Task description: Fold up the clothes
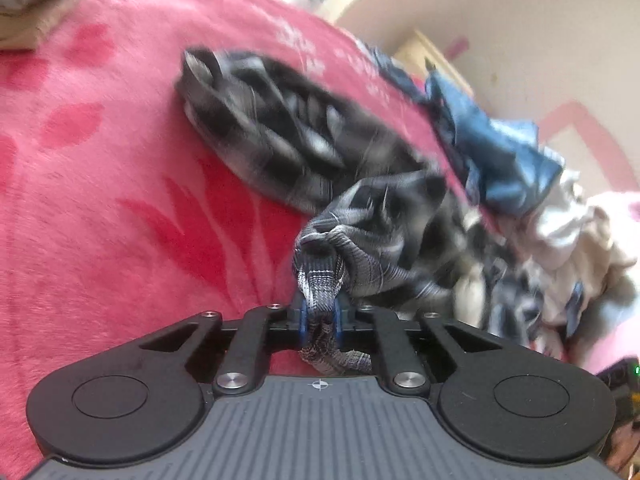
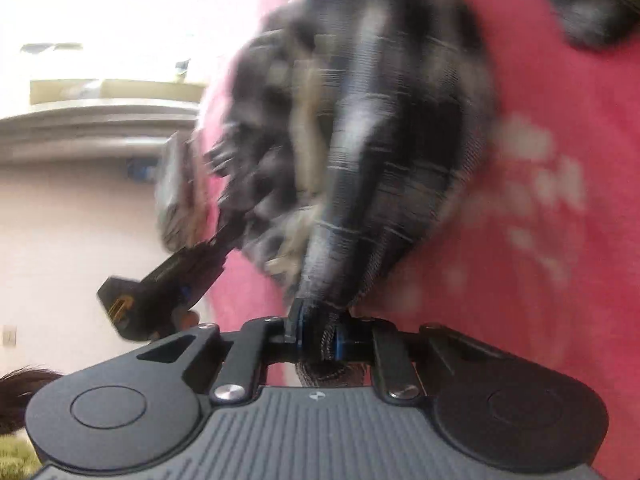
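Note:
A grey-and-black plaid garment (image 1: 288, 128) lies crumpled across the pink blanket (image 1: 100, 200). My left gripper (image 1: 319, 316) is shut on a bunched edge of it, with cloth squeezed between the blue pads and hanging out behind them. In the right wrist view the same plaid garment (image 2: 372, 140) stretches up, blurred, from my right gripper (image 2: 320, 332), which is shut on another bunched part of it. The left gripper (image 2: 168, 288) shows there at the left, beside the cloth.
A pile of blue (image 1: 500, 152) and white clothes (image 1: 560, 232) lies to the right on the blanket. Folded beige cloth (image 1: 28, 8) sits at the far left corner. Pale walls and a shelf (image 2: 100, 120) are behind.

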### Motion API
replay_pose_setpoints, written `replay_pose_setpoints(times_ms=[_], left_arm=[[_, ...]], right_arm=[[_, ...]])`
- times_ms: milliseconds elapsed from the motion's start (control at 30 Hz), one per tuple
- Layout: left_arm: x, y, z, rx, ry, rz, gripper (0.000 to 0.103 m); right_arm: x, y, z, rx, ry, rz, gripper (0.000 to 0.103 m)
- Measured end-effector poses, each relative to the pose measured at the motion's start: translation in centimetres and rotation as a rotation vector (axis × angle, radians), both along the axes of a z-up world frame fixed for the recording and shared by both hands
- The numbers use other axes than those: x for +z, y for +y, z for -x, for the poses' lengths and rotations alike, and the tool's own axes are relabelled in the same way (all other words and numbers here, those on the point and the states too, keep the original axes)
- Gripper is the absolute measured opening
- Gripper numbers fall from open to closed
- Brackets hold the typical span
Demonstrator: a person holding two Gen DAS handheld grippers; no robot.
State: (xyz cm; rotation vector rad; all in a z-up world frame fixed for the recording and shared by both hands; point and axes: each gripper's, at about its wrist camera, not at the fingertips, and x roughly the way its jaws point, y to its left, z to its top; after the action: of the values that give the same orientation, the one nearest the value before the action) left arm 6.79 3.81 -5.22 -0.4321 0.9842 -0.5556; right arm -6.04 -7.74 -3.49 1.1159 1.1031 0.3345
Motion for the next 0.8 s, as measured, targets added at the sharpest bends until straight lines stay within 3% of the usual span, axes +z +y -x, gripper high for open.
replay_pose_setpoints(times_ms=[200,467,667,800], left_arm=[[5.1,5.6,0.0,0.127,-0.096,-0.038,0.009],[9.9,16.6,-0.5,0.345,-0.142,-0.156,0.009],[10.2,23.7,-0.7,0.452,-0.098,-0.261,0.009],[9.4,27.4,-0.5,0.515,-0.076,-0.297,0.009]], right_arm=[[4.7,6.8,-5.3,0.269,-0.117,0.038,0.014],[8.6,22.0,-14.1,0.661,-0.262,0.091,0.013],[7.3,33.2,-16.5,0.837,-0.319,0.104,0.013],[5.7,38.1,-16.5,0.854,-0.328,0.066,0.013]])
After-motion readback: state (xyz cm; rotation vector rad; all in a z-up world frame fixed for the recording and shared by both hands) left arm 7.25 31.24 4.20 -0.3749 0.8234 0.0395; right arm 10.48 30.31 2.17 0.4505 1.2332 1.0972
